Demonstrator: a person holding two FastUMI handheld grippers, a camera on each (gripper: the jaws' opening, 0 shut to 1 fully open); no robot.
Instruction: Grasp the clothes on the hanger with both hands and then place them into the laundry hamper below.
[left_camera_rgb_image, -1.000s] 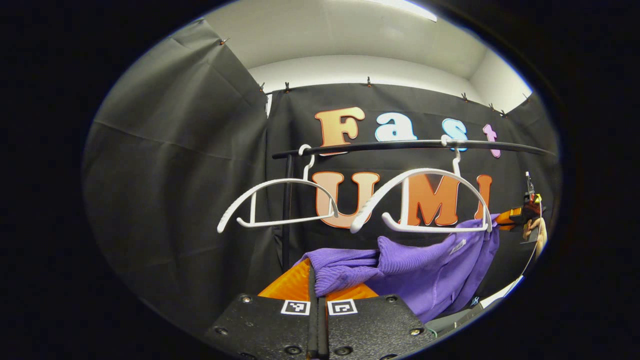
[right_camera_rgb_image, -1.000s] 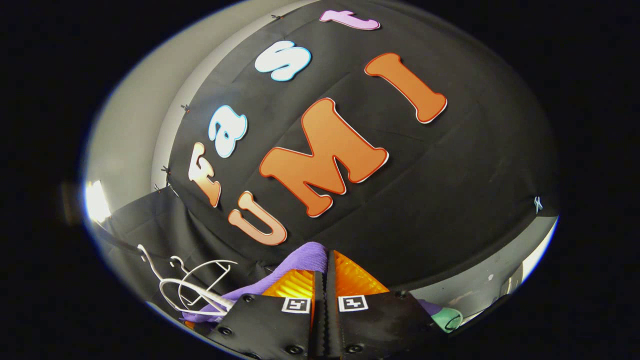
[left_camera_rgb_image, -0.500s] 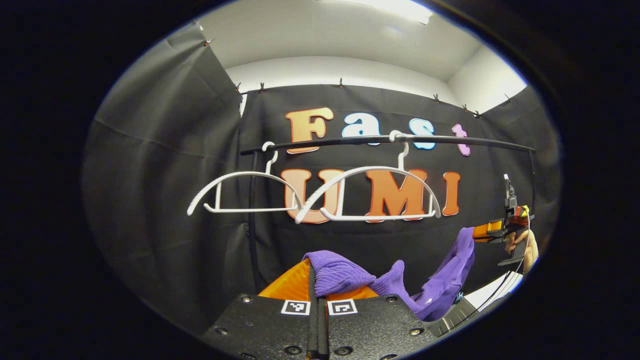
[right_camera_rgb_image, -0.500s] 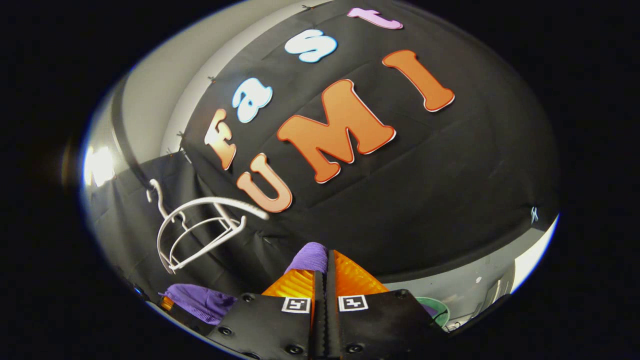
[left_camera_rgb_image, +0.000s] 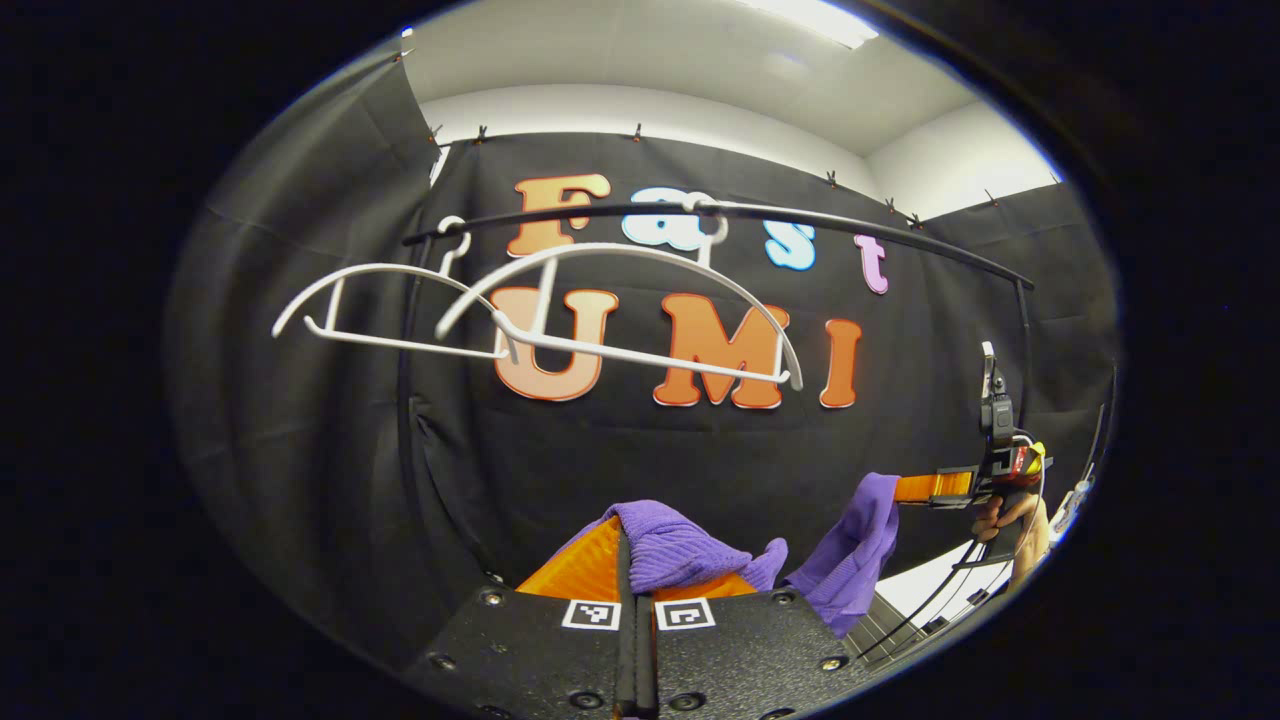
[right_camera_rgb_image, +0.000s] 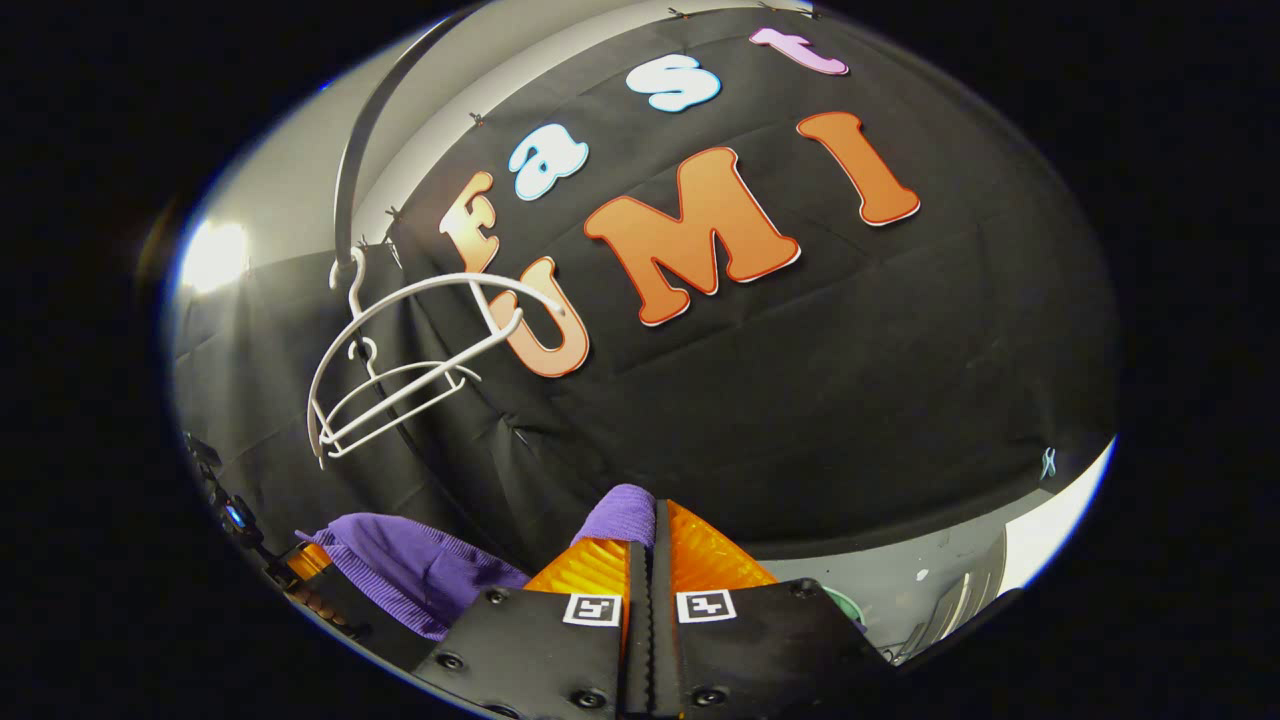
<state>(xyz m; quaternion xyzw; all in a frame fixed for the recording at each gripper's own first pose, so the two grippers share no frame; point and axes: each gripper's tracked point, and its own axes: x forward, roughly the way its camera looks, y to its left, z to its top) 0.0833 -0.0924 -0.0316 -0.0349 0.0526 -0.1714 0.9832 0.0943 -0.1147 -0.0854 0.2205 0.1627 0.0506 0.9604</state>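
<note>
Purple garment held between two grippers, below two bare hangers.

In the left gripper view, the left gripper (left_camera_rgb_image: 634, 560) has its jaws pressed together on a fold of the purple garment (left_camera_rgb_image: 690, 550), which sags across to the right gripper (left_camera_rgb_image: 925, 487), held by a hand (left_camera_rgb_image: 1015, 520). Two white hangers (left_camera_rgb_image: 620, 320) hang bare from the black rail (left_camera_rgb_image: 850, 225) above. In the right gripper view, the right gripper (right_camera_rgb_image: 650, 545) pinches purple cloth between closed jaws; more of the garment lies at lower left.
</note>
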